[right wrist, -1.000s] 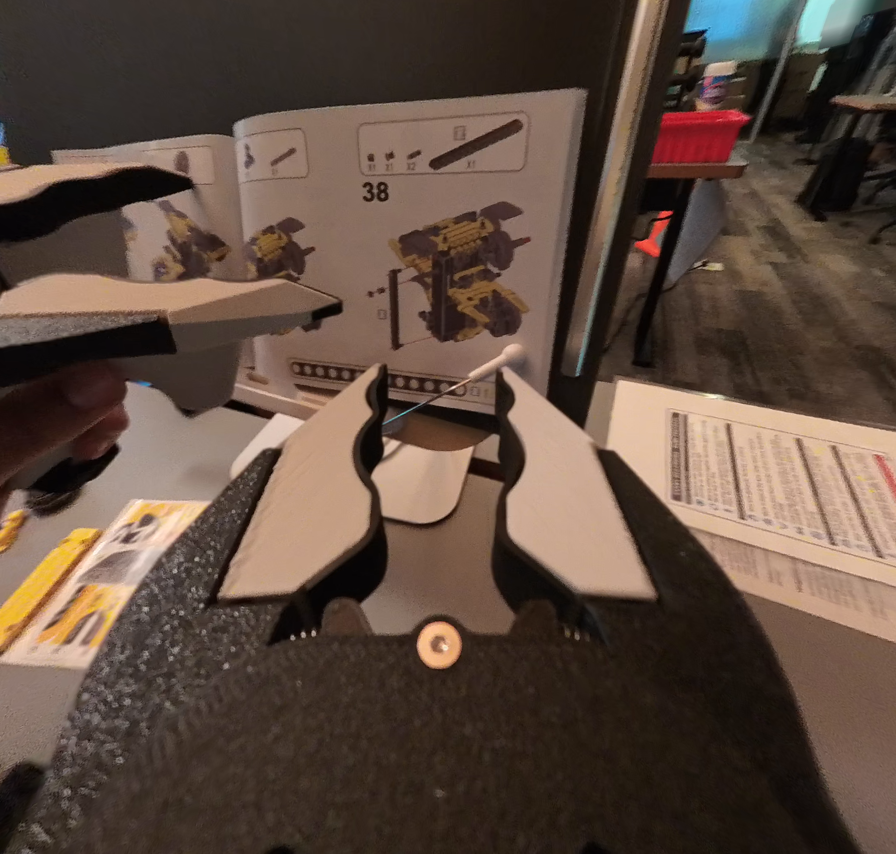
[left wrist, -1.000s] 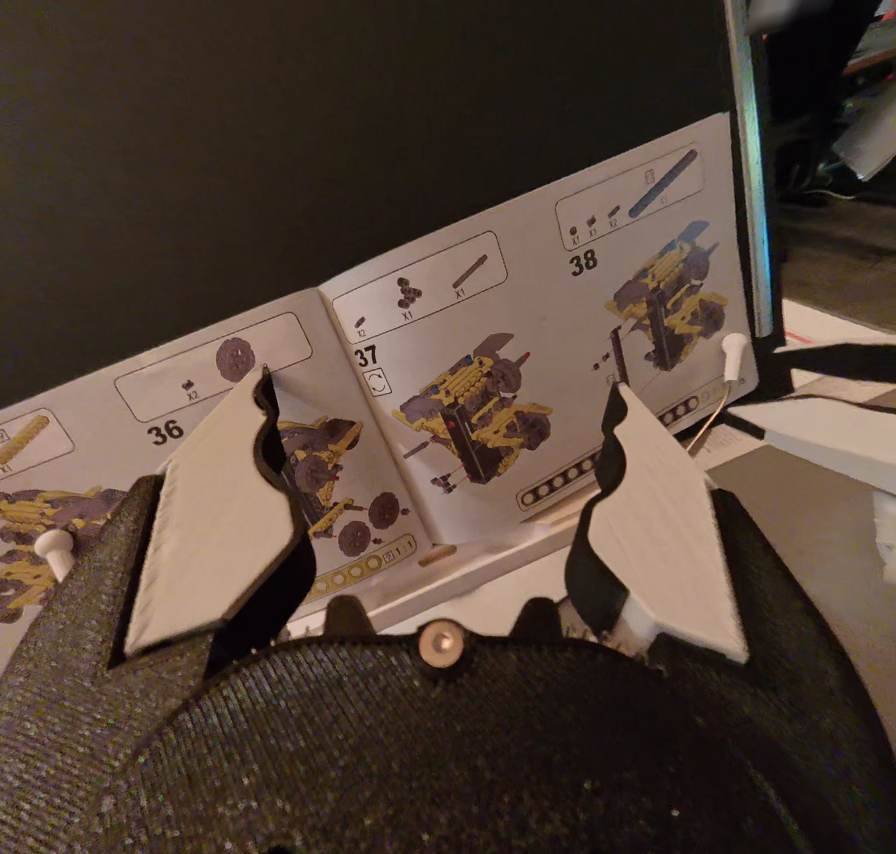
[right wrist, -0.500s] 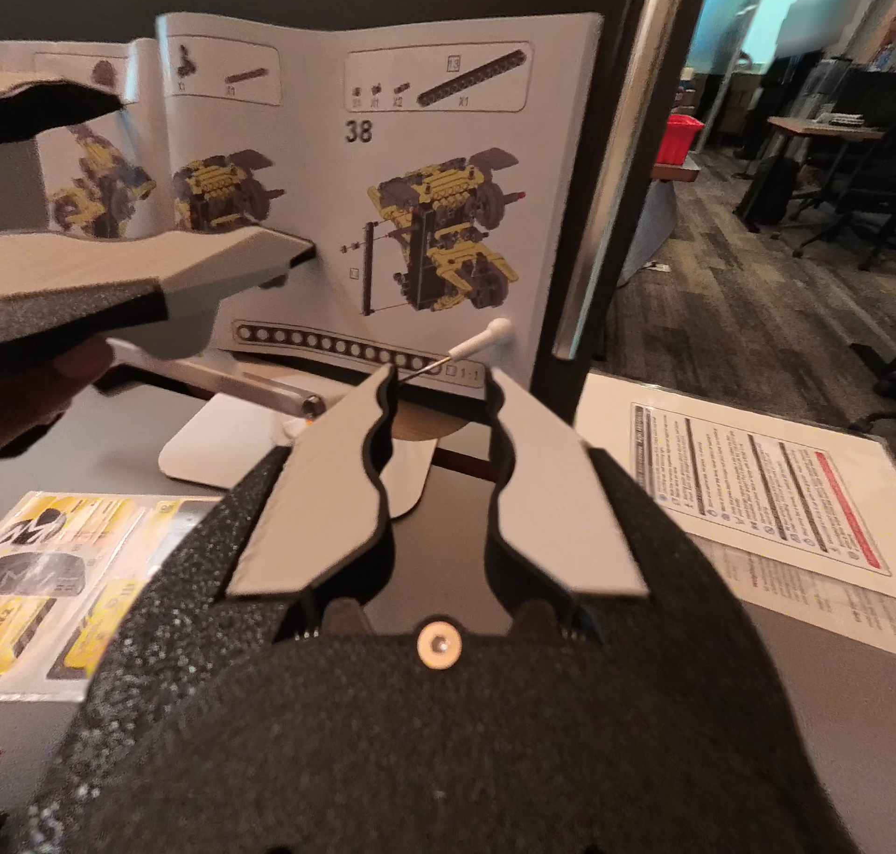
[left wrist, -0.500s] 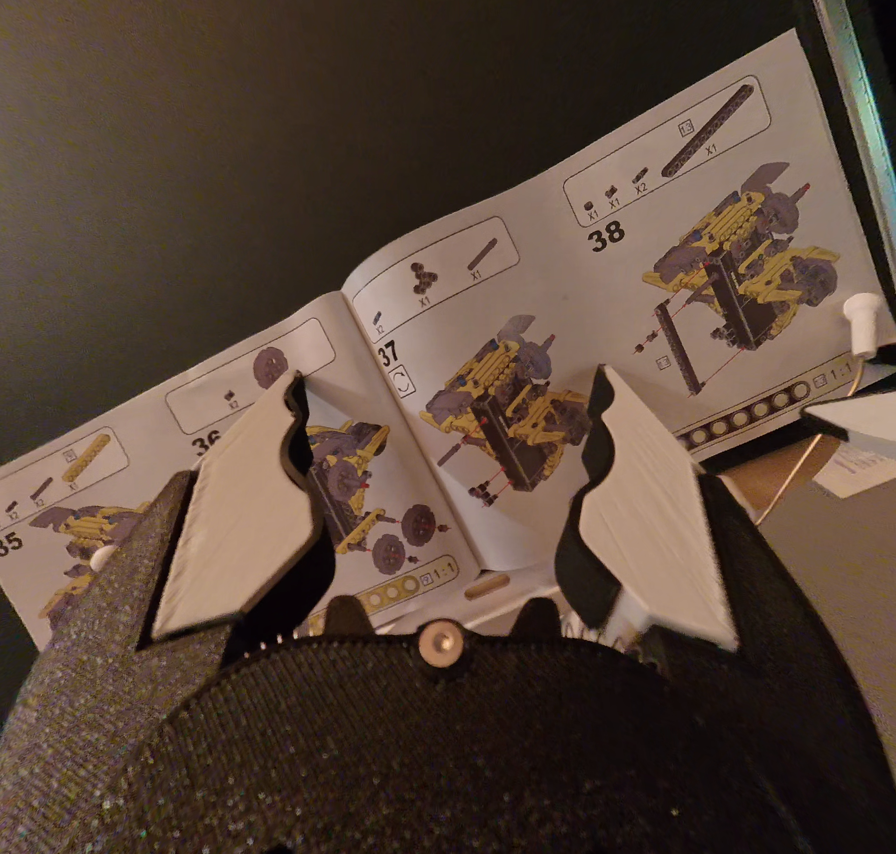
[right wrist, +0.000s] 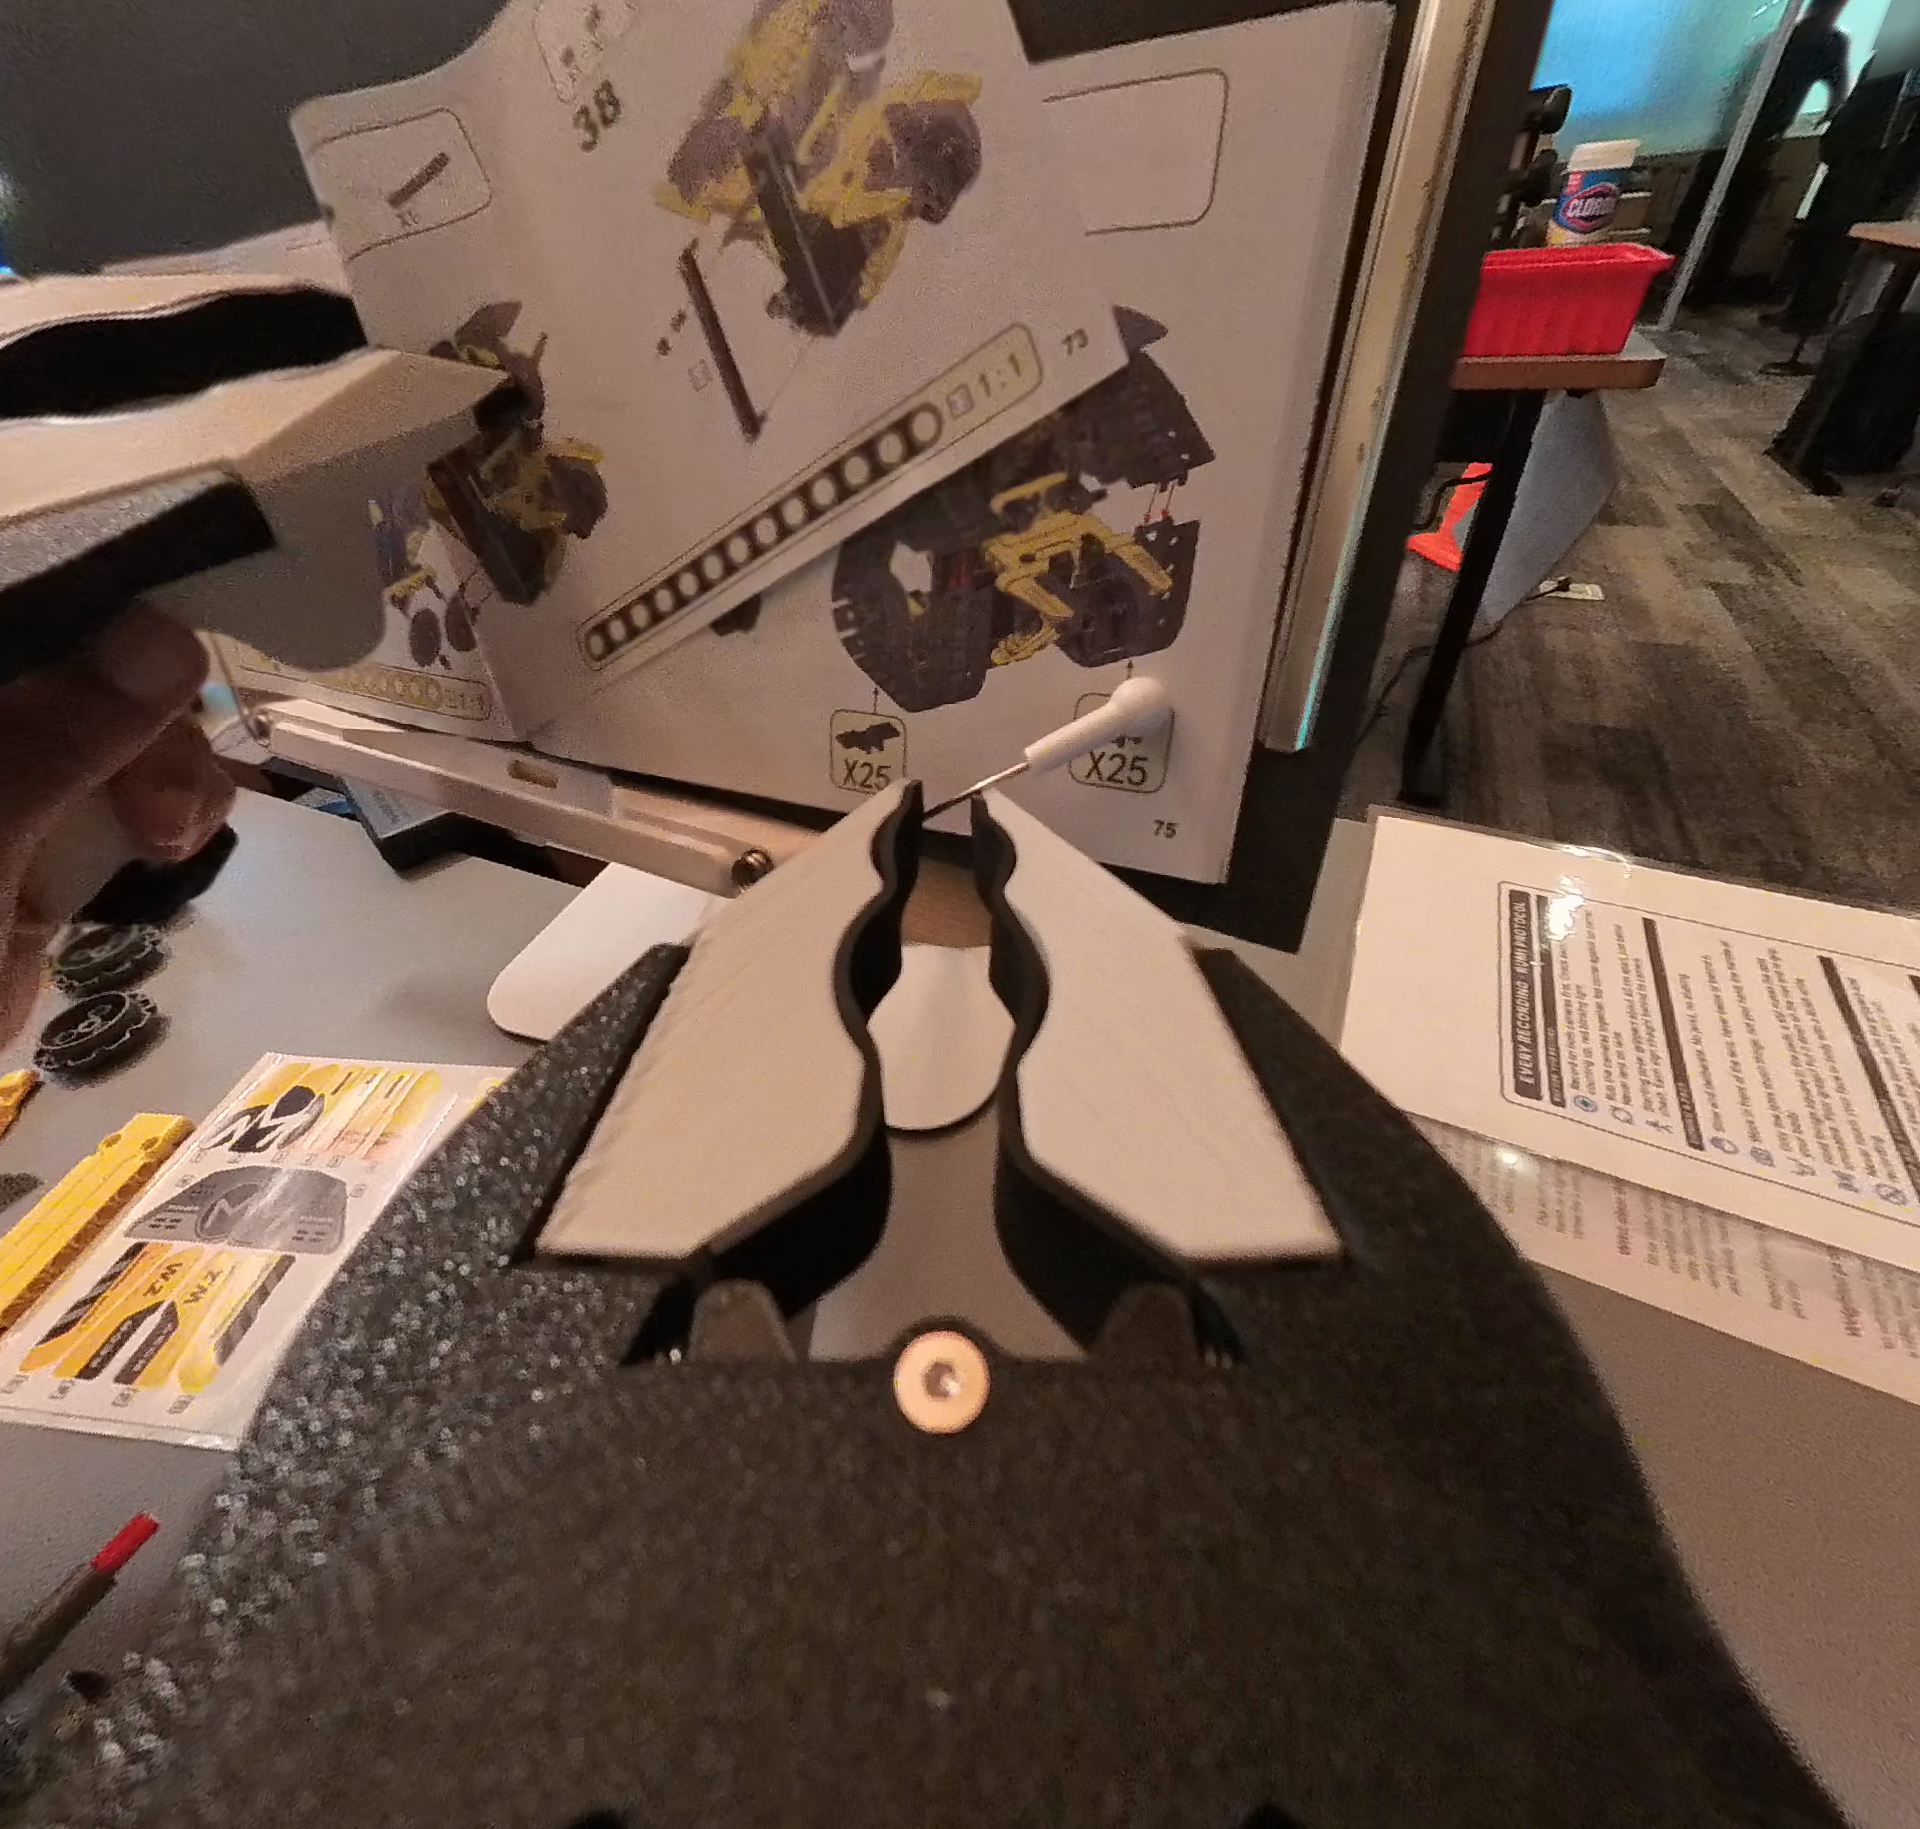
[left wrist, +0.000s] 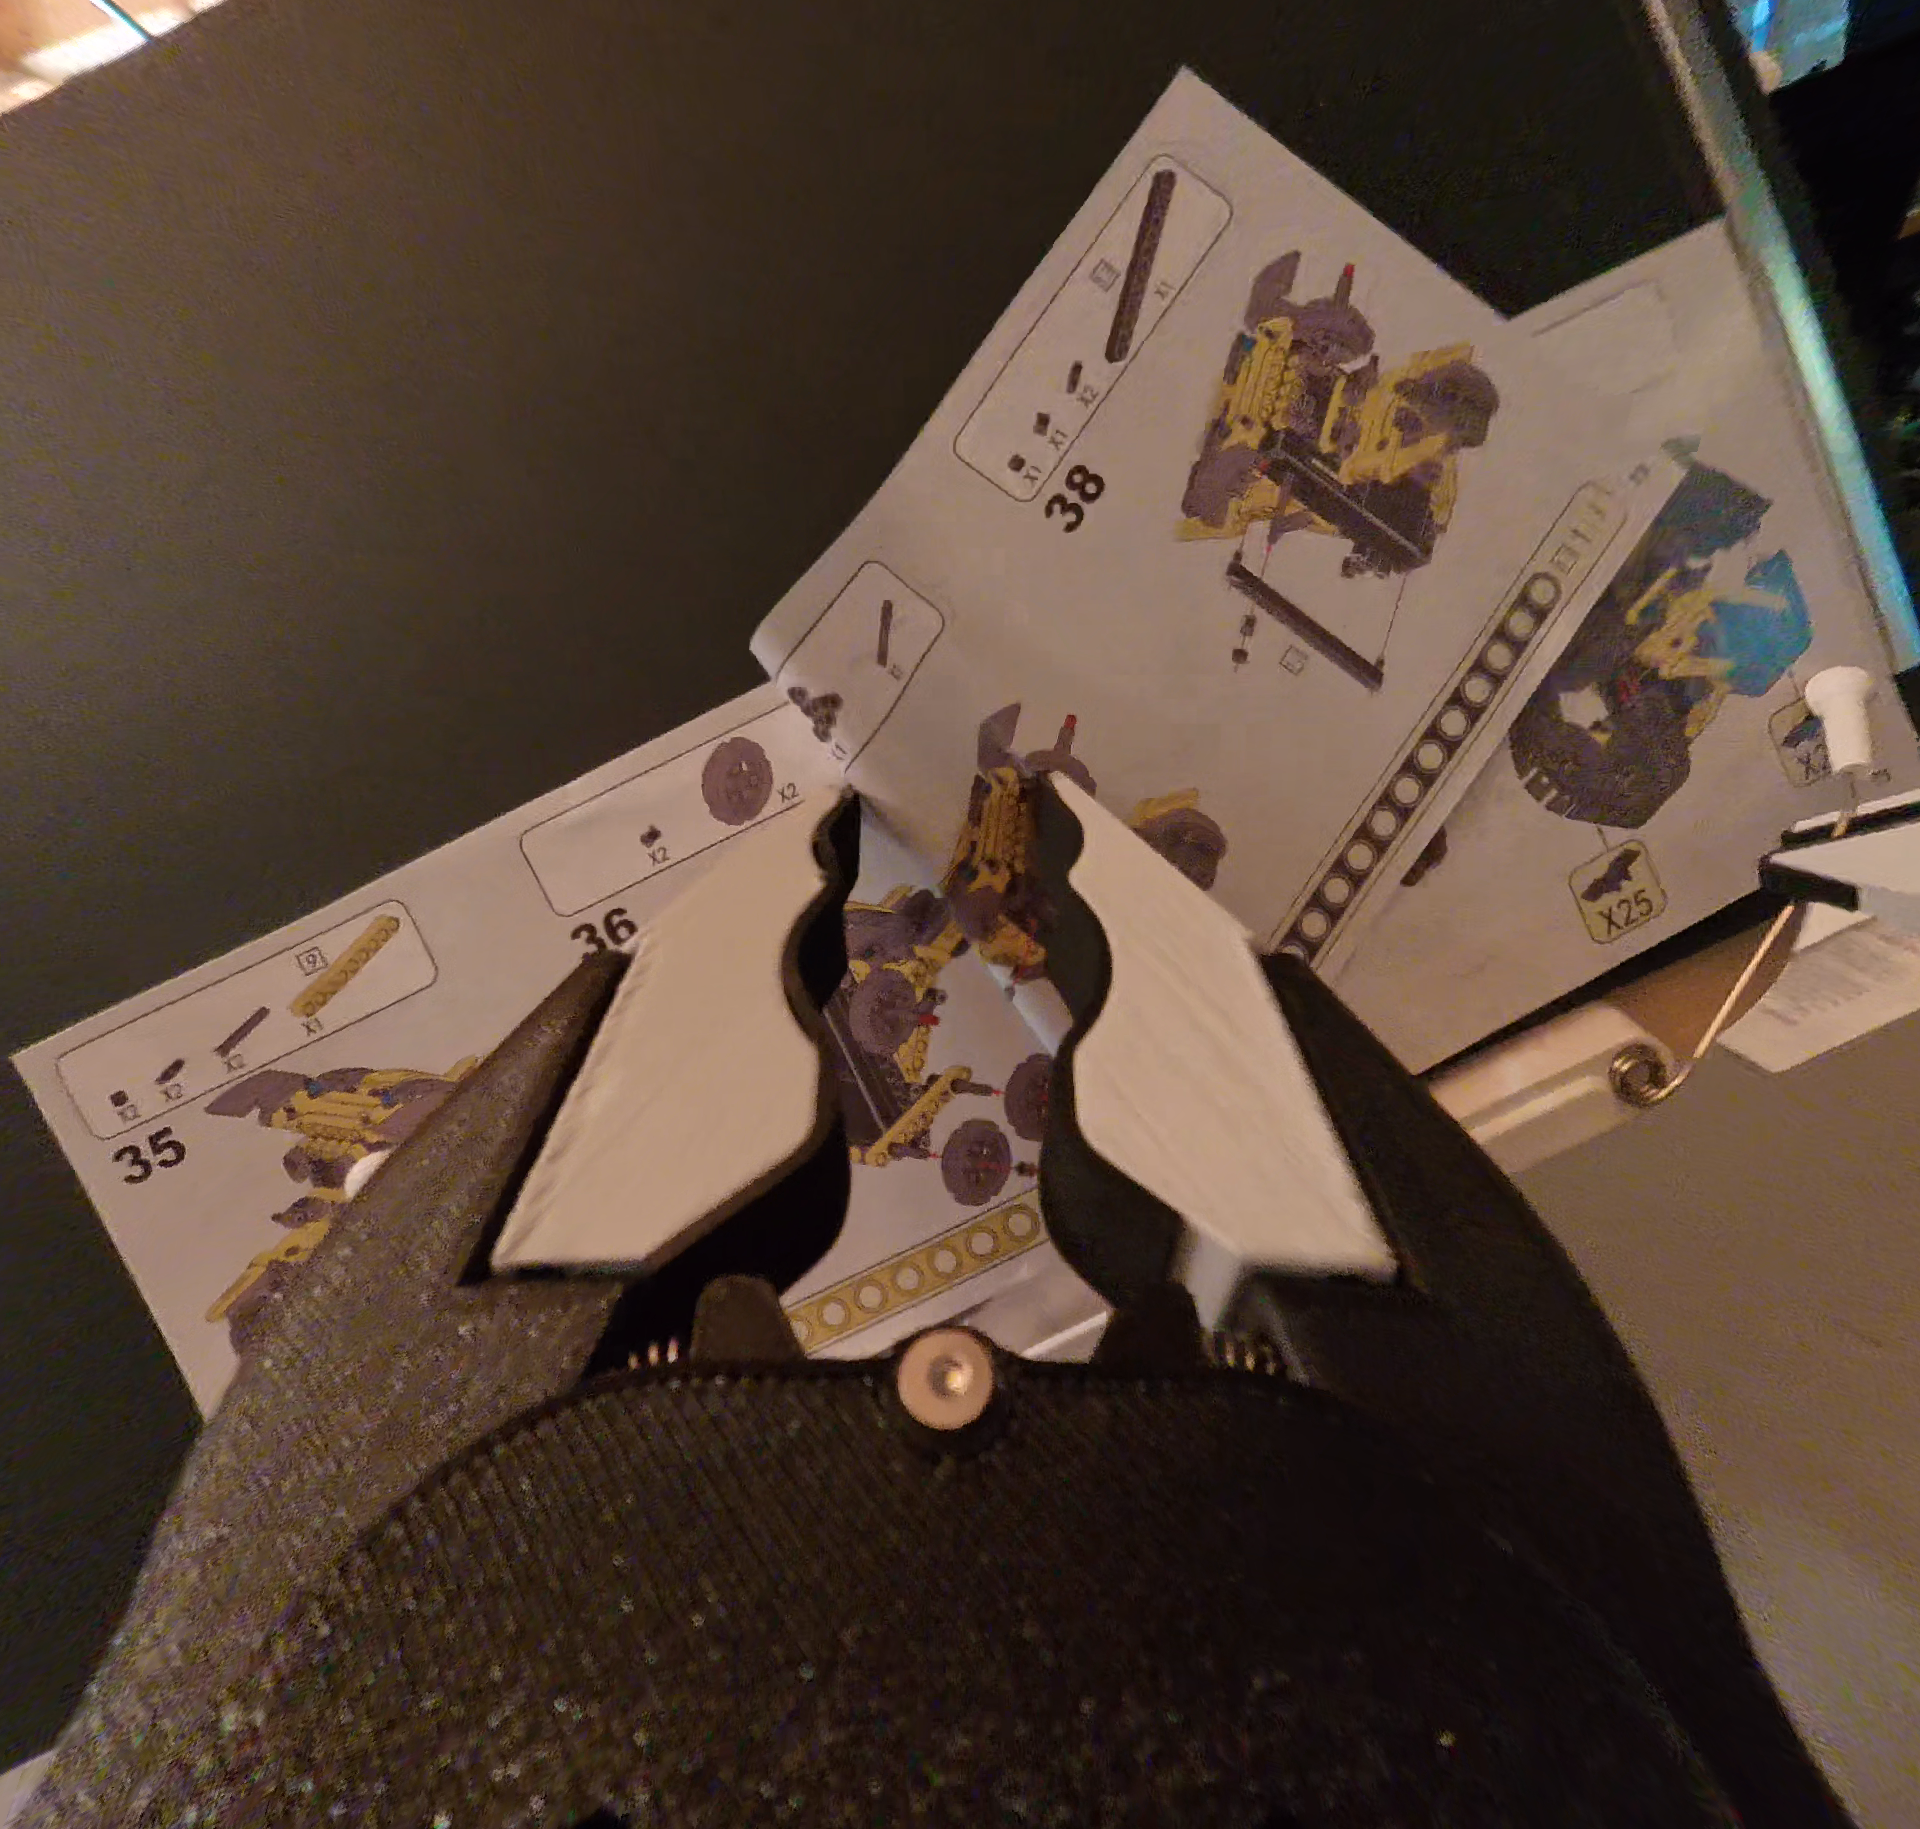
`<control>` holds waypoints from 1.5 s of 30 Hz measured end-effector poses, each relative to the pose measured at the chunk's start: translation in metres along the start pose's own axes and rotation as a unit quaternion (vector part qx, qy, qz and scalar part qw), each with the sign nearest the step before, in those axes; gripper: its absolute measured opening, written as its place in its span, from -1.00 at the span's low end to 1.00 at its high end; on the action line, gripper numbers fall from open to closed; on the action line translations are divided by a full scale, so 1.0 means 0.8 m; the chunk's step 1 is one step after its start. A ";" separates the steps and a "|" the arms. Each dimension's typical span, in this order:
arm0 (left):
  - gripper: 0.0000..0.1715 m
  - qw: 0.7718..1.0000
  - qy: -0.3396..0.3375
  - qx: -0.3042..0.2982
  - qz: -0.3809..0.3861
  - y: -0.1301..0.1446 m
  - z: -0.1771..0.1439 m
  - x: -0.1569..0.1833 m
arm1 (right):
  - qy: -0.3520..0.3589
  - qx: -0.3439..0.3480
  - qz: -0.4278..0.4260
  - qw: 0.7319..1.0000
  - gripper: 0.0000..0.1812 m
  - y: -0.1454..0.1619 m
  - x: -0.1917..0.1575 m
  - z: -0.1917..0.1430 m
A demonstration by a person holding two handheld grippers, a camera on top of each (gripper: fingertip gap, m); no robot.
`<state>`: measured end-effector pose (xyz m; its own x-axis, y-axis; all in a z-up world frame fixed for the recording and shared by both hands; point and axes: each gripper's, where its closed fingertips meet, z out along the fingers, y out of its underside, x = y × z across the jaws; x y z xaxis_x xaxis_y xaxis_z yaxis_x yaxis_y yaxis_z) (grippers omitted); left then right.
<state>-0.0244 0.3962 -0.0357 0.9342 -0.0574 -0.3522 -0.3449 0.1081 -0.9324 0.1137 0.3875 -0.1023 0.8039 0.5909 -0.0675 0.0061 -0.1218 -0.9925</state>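
Note:
A building-instruction booklet (right wrist: 1226, 429) stands open on a white book stand (right wrist: 582, 969) against a dark panel. My left gripper (left wrist: 948, 792) is shut on the lower part of one page (left wrist: 1143, 553), which is lifted and twisted away from the booklet, baring the page behind (left wrist: 1662, 636). The left gripper also shows at the left of the right wrist view (right wrist: 312, 377), with a hand under it. My right gripper (right wrist: 945, 797) is shut on the thin wire of the stand's white-tipped page-holder arm (right wrist: 1132, 704), at the booklet's lower right corner. The arm also shows in the left wrist view (left wrist: 1839, 699).
On the grey table lie a sticker sheet (right wrist: 208, 1208), yellow beams (right wrist: 83, 1197) and black wheels (right wrist: 99, 1021) at the left, and a printed sheet (right wrist: 1662, 1052) at the right. A metal post (right wrist: 1382, 325) edges the panel. A red bin (right wrist: 1558, 293) stands farther off. To the metal post (right wrist: 1382, 325): right tips about 9 cm, left tips about 20 cm.
My left gripper closed on a booklet page and pulled it up and to the left, so it twisted. My right gripper narrowed onto the page-holder wire.

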 end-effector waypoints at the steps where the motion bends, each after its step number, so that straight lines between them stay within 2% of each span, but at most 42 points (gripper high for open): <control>1: -0.63 1.000 0.013 0.004 -0.014 -0.001 -0.001 0.000 | -0.002 0.001 0.001 1.000 -0.92 0.000 0.000 0.000; 5: -0.54 0.994 0.074 0.026 -0.076 -0.007 -0.005 0.000 | -0.003 -0.002 -0.004 1.000 -0.91 0.000 0.000 0.001; 8: -0.51 0.989 0.087 0.029 -0.118 -0.011 -0.007 -0.011 | -0.004 -0.003 -0.003 1.000 -0.90 0.000 0.000 0.001; 12: -0.52 0.984 0.097 0.022 -0.148 -0.010 -0.008 -0.026 | -0.025 0.012 -0.002 1.000 -0.68 -0.007 -0.006 -0.005; 16: -0.48 0.980 0.104 0.024 -0.167 -0.011 -0.010 -0.033 | -0.024 0.001 -0.016 1.000 -0.58 -0.006 -0.012 -0.005; 17: -0.47 0.980 0.105 0.024 -0.169 -0.011 -0.010 -0.034 | -0.024 -0.009 -0.025 0.999 -0.55 -0.004 -0.013 -0.004; 19: -0.50 0.981 0.097 0.021 -0.169 -0.010 -0.009 -0.038 | -0.032 -0.056 -0.039 0.997 -0.35 0.010 -0.015 0.000; 22: -0.52 0.982 0.084 0.016 -0.169 -0.011 -0.009 -0.046 | -0.042 -0.115 -0.056 0.991 -0.26 0.020 -0.016 -0.006; 24: -0.53 0.981 0.084 0.016 -0.175 -0.012 -0.010 -0.048 | -0.038 -0.118 -0.060 0.990 -0.20 0.011 -0.014 -0.013; 27: -0.53 0.981 0.082 0.015 -0.178 -0.011 -0.010 -0.051 | -0.022 -0.069 -0.093 0.993 -0.20 -0.020 -0.016 -0.022; 30: -0.53 0.980 0.084 0.014 -0.182 -0.011 -0.010 -0.052 | -0.075 -0.014 -0.092 0.993 -0.23 -0.040 -0.053 -0.024; 34: -0.49 0.978 0.088 0.018 -0.186 -0.016 -0.014 -0.055 | -0.163 -0.033 -0.036 0.985 -0.17 -0.028 -0.100 -0.020; 36: -0.49 0.978 0.088 0.021 -0.189 -0.021 -0.017 -0.059 | -0.174 -0.038 -0.022 0.984 -0.17 -0.025 -0.107 -0.019; 38: -0.48 0.977 0.089 0.024 -0.194 -0.025 -0.020 -0.064 | -0.159 -0.040 -0.025 0.986 -0.17 -0.023 -0.102 -0.017; 42: -0.46 0.972 0.097 0.031 -0.211 -0.032 -0.025 -0.069 | -0.069 -0.038 -0.004 0.997 -0.17 -0.022 -0.053 -0.013; 45: -0.41 0.968 0.120 0.038 -0.218 -0.041 -0.029 -0.062 | -0.073 -0.041 0.051 0.995 -0.13 -0.019 -0.043 -0.013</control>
<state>-0.0616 0.3725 0.0102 0.9380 -0.3420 0.0570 0.0943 0.0936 -0.9911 0.0924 0.3605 -0.0836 0.7077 0.6810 -0.1880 -0.0181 -0.2486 -0.9684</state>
